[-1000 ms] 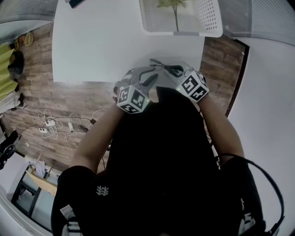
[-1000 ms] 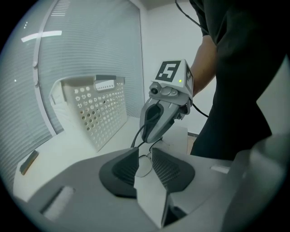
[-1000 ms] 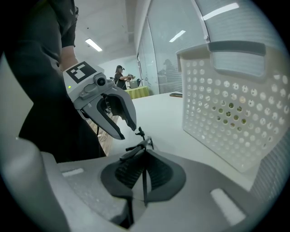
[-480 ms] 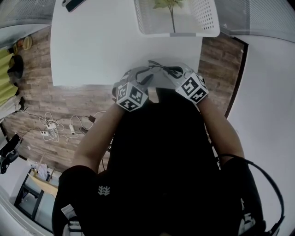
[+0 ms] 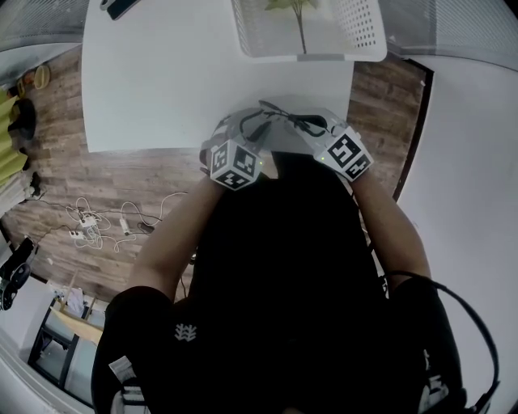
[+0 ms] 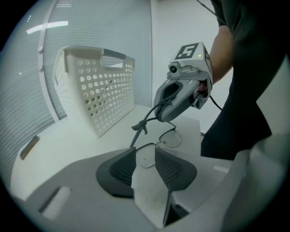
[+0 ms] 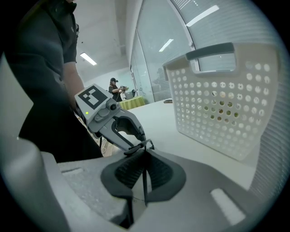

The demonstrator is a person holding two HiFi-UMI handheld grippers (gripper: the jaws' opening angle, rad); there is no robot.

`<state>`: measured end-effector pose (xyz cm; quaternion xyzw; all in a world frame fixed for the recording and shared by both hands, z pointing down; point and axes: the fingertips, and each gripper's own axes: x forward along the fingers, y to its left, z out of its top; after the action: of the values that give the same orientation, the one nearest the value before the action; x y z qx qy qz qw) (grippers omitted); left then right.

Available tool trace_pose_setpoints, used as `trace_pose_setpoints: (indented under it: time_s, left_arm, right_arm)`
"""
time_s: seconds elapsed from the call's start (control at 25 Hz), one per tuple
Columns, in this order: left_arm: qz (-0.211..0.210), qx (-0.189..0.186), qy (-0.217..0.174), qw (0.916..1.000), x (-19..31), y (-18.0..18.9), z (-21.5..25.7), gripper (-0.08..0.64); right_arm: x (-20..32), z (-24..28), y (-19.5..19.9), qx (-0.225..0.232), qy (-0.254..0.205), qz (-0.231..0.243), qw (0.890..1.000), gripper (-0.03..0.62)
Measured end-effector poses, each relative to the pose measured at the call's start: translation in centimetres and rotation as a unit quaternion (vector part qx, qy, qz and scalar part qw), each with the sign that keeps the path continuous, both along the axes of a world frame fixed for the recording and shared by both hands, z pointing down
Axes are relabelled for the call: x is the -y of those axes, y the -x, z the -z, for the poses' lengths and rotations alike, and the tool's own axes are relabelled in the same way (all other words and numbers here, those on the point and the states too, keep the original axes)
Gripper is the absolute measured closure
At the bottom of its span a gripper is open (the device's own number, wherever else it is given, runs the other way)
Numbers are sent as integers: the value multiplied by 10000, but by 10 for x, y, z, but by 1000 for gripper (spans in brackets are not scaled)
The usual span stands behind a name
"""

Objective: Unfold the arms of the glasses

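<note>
Thin dark-rimmed glasses (image 6: 168, 138) hang just above the white table (image 5: 162, 81), at its near edge. My right gripper (image 7: 144, 152) is shut on one thin arm of the glasses (image 7: 144, 174), which runs upright between its pads. In the left gripper view that right gripper (image 6: 156, 115) reaches in from the upper right, and a dark arm tip (image 6: 138, 129) sticks out below it. My left gripper (image 6: 144, 159) stands open and its jaws have just been opening. One lens rim (image 6: 146, 156) sits at the gap between the pad tips, and neither pad presses on it.
A white perforated basket (image 5: 324, 32) with a plant stands at the table's far edge, close behind the glasses. A dark flat object (image 5: 121, 6) lies at the far left corner. Cables (image 5: 97, 218) lie on the wooden floor to the left.
The left gripper has edged a little toward the table. The right gripper has stayed in place beside it.
</note>
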<state>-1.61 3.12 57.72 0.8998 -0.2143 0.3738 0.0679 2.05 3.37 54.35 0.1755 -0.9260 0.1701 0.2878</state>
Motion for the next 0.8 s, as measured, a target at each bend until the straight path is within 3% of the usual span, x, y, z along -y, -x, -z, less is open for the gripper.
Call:
trace_pose_setpoints:
  time_s: [0.12,0.24,0.36,0.48,0.56,0.68,0.8]
  left_arm:
    - [236,160,-255,9993,14,14,2,422]
    - [92,220,-473,9986,28,18,5,422]
    - [-656,330,-733,9946,33,6,6,421]
    - [-1687,457,-907,9804,26,-12,5,422]
    - [-2133,499,-983,9708,19,-22,3,422]
    - [-2344,564,-996,9654,15,-31,0,422]
    - [-2300,571,-934,9670,15,-35,-3,465]
  right_arm:
    - [-4,3,1,69,-52,87,9999,578]
    - [-8,4,3,77,-119,231,9996,578]
    - [-11,4,3,111,-183,356,9991,578]
    - [-10,4,3,149,-181,389,9990,578]
    - [-10,4,1,153,-163,380,9990,578]
    - [-10,4,1,164,-147,387,9990,578]
    - [-9,4,0,174,-154,389,9990,578]
